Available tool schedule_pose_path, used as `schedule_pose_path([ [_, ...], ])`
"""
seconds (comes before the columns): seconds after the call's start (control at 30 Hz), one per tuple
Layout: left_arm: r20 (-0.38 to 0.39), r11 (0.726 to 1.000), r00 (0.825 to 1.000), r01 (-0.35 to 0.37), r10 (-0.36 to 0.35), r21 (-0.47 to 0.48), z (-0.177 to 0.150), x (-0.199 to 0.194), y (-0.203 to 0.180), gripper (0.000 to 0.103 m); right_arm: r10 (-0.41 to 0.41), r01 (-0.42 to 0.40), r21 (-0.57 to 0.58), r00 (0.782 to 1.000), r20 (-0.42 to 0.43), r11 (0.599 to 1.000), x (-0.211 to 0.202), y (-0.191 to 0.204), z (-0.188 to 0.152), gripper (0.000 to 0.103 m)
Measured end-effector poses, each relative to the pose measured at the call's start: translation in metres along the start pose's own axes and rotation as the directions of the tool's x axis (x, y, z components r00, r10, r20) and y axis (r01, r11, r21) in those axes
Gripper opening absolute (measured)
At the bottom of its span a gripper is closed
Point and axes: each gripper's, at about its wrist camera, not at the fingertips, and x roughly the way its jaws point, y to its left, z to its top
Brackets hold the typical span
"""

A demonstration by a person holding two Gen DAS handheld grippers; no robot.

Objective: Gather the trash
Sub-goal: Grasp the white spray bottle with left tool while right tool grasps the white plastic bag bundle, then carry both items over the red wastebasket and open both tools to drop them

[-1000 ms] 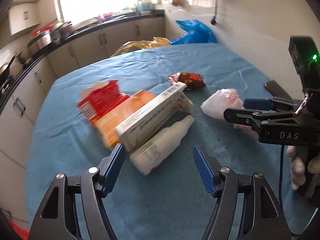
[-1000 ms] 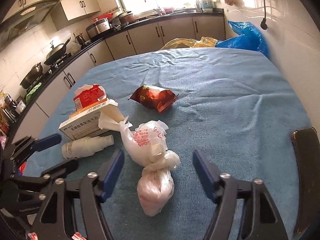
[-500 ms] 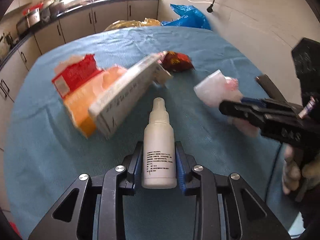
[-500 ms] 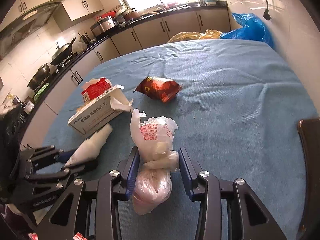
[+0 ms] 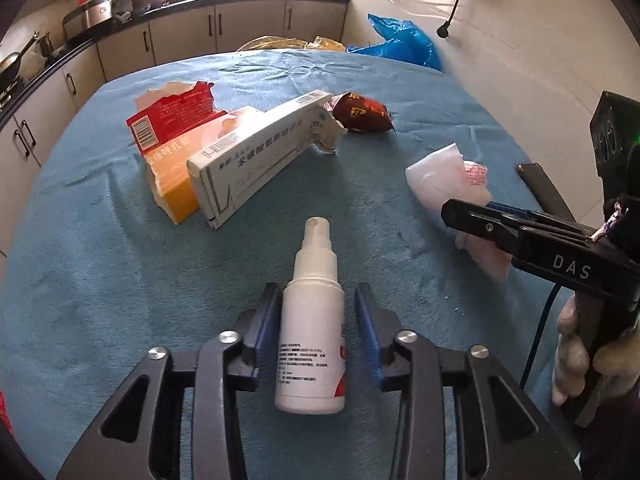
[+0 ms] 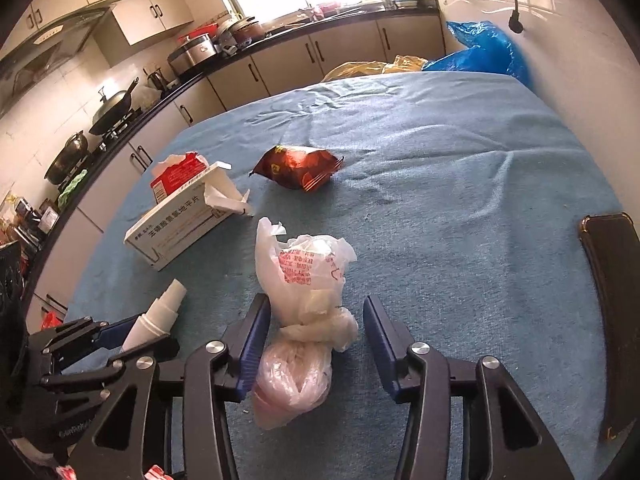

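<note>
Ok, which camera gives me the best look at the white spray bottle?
The left wrist view. There the white spray bottle lies whole between the left tongs, from nozzle to base, with its printed label facing the camera. The right wrist view shows only its cap end at the left; the left tongs' arms hide the rest.

Spray bottle [image 5: 312, 332] before boxes [image 5: 256, 160]; snack packet [image 5: 362, 114] behind; knotted bag [image 6: 304, 304] right, apparently apart.
</note>
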Motion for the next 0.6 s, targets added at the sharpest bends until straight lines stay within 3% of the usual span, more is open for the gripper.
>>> schedule_pose_path([
  [0.1,0.014,1.000,1.000,-0.003,0.003,-0.009,-0.006,-0.001,-0.007,0.055,-0.007,0.007,-0.003,1.000,0.009,1.000,0.000,0.000,-0.001,0.054],
  [0.2,0.021,1.000,0.999,-0.030,0.030,0.002,-0.011,-0.003,-0.015,0.057,-0.041,0.041,-0.015,0.999,0.031,0.999,-0.001,0.002,-0.002,0.054],
  [0.27,0.026,0.999,0.999,-0.044,0.044,0.002,-0.015,-0.005,-0.016,0.046,-0.059,0.060,-0.031,0.997,0.041,0.998,-0.001,0.005,-0.003,0.053],
  [0.3,0.028,0.998,0.998,-0.063,0.062,0.004,-0.017,-0.006,-0.016,0.029,-0.061,0.062,-0.040,0.997,0.041,0.997,-0.001,0.006,-0.004,0.050],
  [0.33,0.025,0.998,0.997,-0.069,0.069,0.004,-0.020,-0.009,-0.016,0.029,-0.058,0.060,-0.049,0.998,0.040,0.997,-0.001,0.008,-0.005,0.040],
  [0.43,0.028,0.999,0.999,-0.043,0.044,-0.030,-0.030,-0.023,-0.010,0.029,-0.066,0.070,-0.070,0.996,0.054,0.995,-0.005,0.014,-0.007,0.040],
  [0.6,0.097,0.994,0.993,-0.060,0.069,-0.096,-0.058,-0.073,0.009,0.029,-0.052,0.060,-0.115,0.996,0.068,0.992,-0.009,0.031,-0.014,0.039],
])
